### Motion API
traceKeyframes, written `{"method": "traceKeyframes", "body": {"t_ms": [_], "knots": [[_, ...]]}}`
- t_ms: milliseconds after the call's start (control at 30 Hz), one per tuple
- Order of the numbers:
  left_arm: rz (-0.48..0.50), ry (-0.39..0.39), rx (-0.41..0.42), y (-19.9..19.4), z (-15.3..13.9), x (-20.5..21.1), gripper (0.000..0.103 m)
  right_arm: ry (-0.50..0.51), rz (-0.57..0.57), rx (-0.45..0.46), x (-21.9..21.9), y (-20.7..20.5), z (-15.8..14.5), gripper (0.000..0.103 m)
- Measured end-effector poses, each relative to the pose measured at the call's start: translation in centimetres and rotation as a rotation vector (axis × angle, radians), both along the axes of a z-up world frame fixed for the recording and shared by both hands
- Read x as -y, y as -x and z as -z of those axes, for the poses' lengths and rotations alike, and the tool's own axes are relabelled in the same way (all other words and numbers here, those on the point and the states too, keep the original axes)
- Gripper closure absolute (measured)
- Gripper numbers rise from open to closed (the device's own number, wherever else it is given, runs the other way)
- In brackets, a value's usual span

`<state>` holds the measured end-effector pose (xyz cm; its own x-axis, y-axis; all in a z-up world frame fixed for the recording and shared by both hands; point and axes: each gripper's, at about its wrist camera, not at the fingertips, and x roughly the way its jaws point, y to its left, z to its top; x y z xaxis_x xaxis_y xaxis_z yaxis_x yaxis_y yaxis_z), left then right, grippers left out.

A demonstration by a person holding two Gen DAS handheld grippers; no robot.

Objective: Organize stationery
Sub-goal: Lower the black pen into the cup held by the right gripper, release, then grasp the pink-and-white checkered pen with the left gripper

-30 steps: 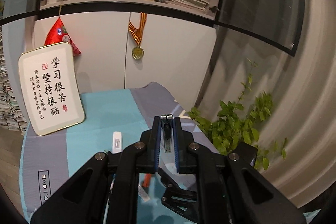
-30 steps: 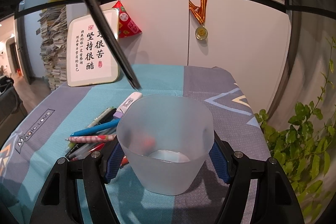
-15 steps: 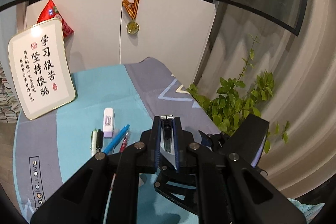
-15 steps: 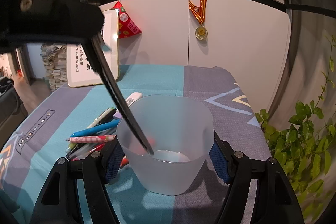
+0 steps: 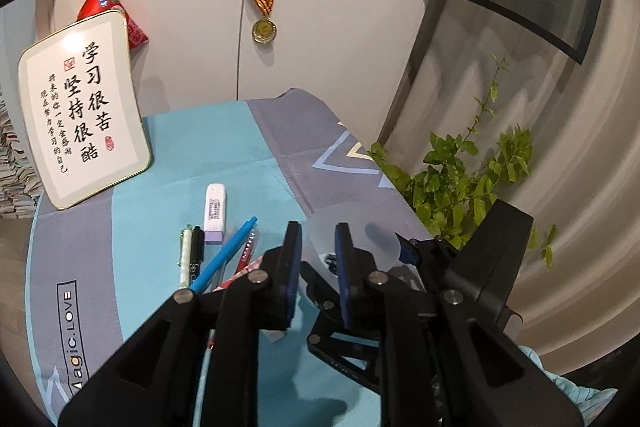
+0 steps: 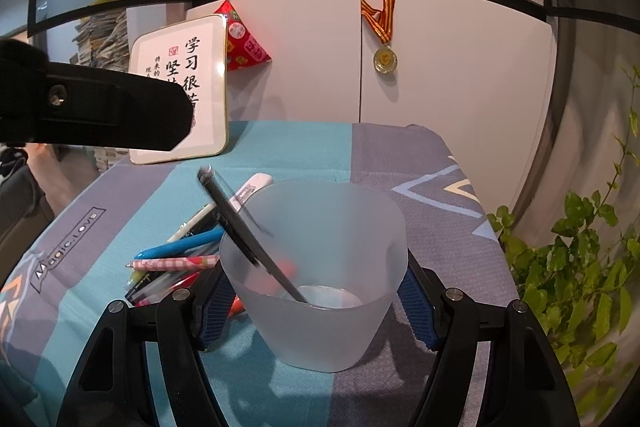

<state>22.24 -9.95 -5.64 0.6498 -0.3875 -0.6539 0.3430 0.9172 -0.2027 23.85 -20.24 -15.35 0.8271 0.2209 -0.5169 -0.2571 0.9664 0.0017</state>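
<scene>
black pen (image 6: 244,227): leans in frosted cup (image 6: 320,267) | left gripper (image 5: 318,239): just parted, empty | right gripper (image 6: 316,287): clasps cup

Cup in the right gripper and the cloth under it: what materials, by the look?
Cup: likely frosted translucent plastic; the black pen inside and the right gripper's blue pads show blurred through its matte wall.

Cloth: woven fabric, matte; fine herringbone texture, fold creases, printed colour blocks and lettering.
</scene>
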Motion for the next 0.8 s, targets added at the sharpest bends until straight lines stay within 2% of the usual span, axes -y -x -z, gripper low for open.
{"method": "traceKeyframes", "body": {"t_ms": [100,200,400,600,800], "knots": [[-0.025,0.000,0.028,0.4,-0.4,-1.3,0.086,0.001,0.000,0.000,-0.1,0.0,0.0,0.029],[-0.068,-0.021,0.041,0.6,-0.1,-3.3,0.079,0.003,0.001,0.000,-0.2,0.1,0.0,0.029],[-0.138,-0.096,-0.020,0.1,3.7,-7.1,0.079,-0.001,0.002,-0.002,-0.1,0.1,-0.1,0.029],[-0.079,-0.214,-0.039,0.3,8.0,-7.2,0.079,0.004,0.004,-0.017,-0.1,-0.2,0.1,0.029],[0.024,-0.242,0.029,0.2,8.7,-5.3,0.079,0.006,0.006,-0.021,-0.1,-0.2,0.1,0.029]]}}
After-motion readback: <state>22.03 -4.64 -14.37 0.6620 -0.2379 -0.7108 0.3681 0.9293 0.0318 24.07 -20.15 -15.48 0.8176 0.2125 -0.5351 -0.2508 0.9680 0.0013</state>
